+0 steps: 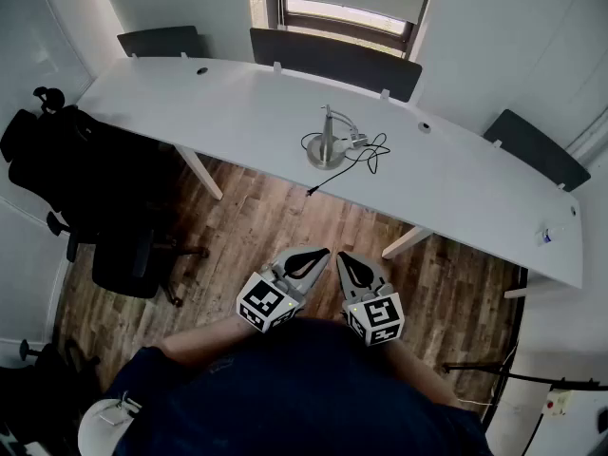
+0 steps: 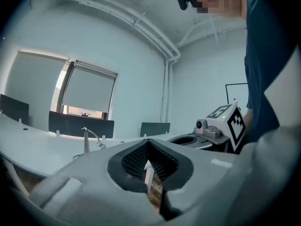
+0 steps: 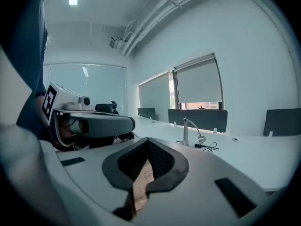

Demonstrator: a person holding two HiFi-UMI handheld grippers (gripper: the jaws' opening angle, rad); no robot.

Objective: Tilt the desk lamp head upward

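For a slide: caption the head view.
Left gripper and right gripper, both shut, short of the desk lamp on the white desk.

No word, brand name or number can be read anywhere in these views; the only printed signs are black-and-white square markers — blocky patterns, not letters. They stand on the left cube (image 1: 269,304) at the back of the left gripper (image 1: 321,253) and on the right cube (image 1: 377,317) behind the right gripper (image 1: 344,256); each cube shows again, edge-on, in the other gripper's view.
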